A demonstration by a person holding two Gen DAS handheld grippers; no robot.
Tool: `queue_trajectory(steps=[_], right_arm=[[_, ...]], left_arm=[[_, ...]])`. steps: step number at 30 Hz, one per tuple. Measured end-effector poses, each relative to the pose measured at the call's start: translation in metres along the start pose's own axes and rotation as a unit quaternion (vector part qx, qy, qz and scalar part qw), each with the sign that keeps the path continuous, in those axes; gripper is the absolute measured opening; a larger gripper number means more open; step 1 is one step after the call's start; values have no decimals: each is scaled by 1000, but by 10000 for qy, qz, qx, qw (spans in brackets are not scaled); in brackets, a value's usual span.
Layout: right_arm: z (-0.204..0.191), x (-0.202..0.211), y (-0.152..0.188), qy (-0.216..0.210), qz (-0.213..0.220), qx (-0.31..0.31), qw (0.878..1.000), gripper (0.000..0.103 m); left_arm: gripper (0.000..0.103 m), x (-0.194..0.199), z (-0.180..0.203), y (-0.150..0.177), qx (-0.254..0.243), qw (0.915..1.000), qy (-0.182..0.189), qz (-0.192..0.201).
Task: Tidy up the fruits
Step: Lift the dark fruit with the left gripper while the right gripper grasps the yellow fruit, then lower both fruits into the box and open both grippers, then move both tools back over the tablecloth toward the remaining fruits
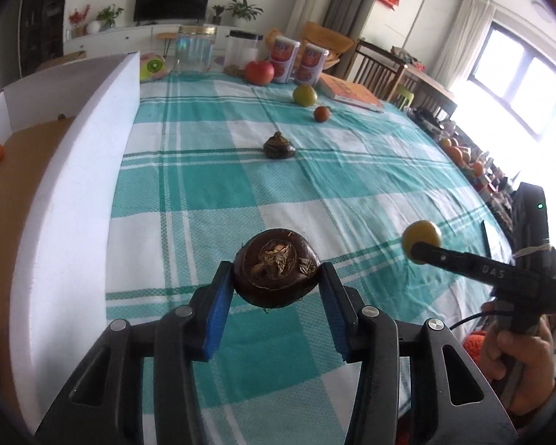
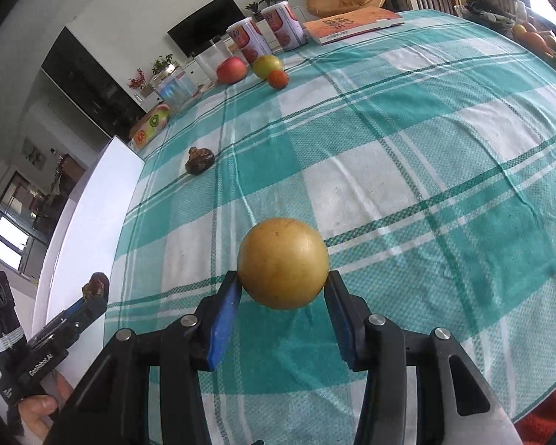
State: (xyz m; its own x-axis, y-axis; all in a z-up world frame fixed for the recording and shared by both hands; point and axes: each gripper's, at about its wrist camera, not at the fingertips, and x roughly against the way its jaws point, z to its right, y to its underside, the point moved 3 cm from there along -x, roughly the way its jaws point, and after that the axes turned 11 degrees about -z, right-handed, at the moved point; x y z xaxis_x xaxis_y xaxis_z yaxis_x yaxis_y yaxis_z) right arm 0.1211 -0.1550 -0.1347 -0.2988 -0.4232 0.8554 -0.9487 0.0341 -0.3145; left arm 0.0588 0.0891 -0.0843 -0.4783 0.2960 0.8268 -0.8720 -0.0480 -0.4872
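Mid-carry: left gripper (image 1: 277, 284) clenched on dark water chestnut (image 1: 276, 269), right gripper (image 2: 282, 288) on yellow fruit (image 2: 283, 262), both above counter (image 1: 211, 200). Next, probably: swing left over white box (image 1: 74, 170), release.

We see a teal checked tablecloth (image 2: 444, 155), two printed cans (image 1: 298, 60), an orange book (image 2: 352, 22), two clear jars (image 1: 196, 50) and a television (image 1: 172, 2).

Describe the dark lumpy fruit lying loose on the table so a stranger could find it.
On the teal checked tablecloth, look mid-table, right of the white foam box. The water chestnut sits alone there: dark brown, squat, with a pointed tuft, unlike the smooth round fruits farther back.
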Motion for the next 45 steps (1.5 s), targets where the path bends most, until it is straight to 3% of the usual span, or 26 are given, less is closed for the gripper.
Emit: queue_trajectory(steps=[4, 7, 11, 16, 20, 24, 26, 27, 28, 30, 33, 36, 41, 45], right_arm=[[-49, 4, 4, -244, -17, 443, 9987, 47], [-106, 12, 5, -589, -2, 942, 9938, 47], [-193, 17, 15, -1160, -98, 1674, 9790, 47], [-288, -5, 42, -1623, -549, 2532, 9521, 47], [-336, -38, 70, -1523, -958, 3089, 9339, 47], [-361, -67, 87, -1364, -1199, 3392, 9230, 47], [-367, -72, 88, -1259, -1161, 3500, 9210, 47], [-369, -72, 87, -1208, -1094, 3521, 9217, 48], [-369, -69, 84, -1212, -1011, 3523, 9225, 54], [-363, -57, 75, -1295, -769, 3475, 9255, 67], [-336, -39, 53, -1262, -361, 3235, 9371, 73], [-290, -29, 29, -1034, -8, 2798, 9545, 85], [-170, -30, -10, 107, 432, 1892, 9809, 89], [-70, -33, -32, 1254, 512, 1160, 9840, 89]], left_arm=[[48, 52, -8, 4, 135, 9991, 338, 237], [48, 89, -34, 4, 432, 9975, 294, 473], [48, 131, -91, 8, 1026, 9908, -302, 831], [48, 148, -171, 25, 1878, 9703, -1232, 896], [48, 141, -211, 44, 2171, 9565, -1840, 639], [49, 133, -232, 56, 2403, 9466, -2108, 418], [54, 133, -237, 59, 2509, 9391, -2310, 407], [67, 133, -238, 59, 2547, 9357, -2407, 419], [80, 135, -238, 59, 2577, 9326, -2487, 455], [87, 140, -233, 56, 2578, 9294, -2572, 607], [88, 141, -218, 45, 2368, 9341, -2563, 753], [89, 137, -194, 34, 2092, 9442, -2399, 848], [90, 125, -135, 13, 1490, 9666, -1865, 939], [92, 104, -74, -4, 832, 9833, -1387, 832]])
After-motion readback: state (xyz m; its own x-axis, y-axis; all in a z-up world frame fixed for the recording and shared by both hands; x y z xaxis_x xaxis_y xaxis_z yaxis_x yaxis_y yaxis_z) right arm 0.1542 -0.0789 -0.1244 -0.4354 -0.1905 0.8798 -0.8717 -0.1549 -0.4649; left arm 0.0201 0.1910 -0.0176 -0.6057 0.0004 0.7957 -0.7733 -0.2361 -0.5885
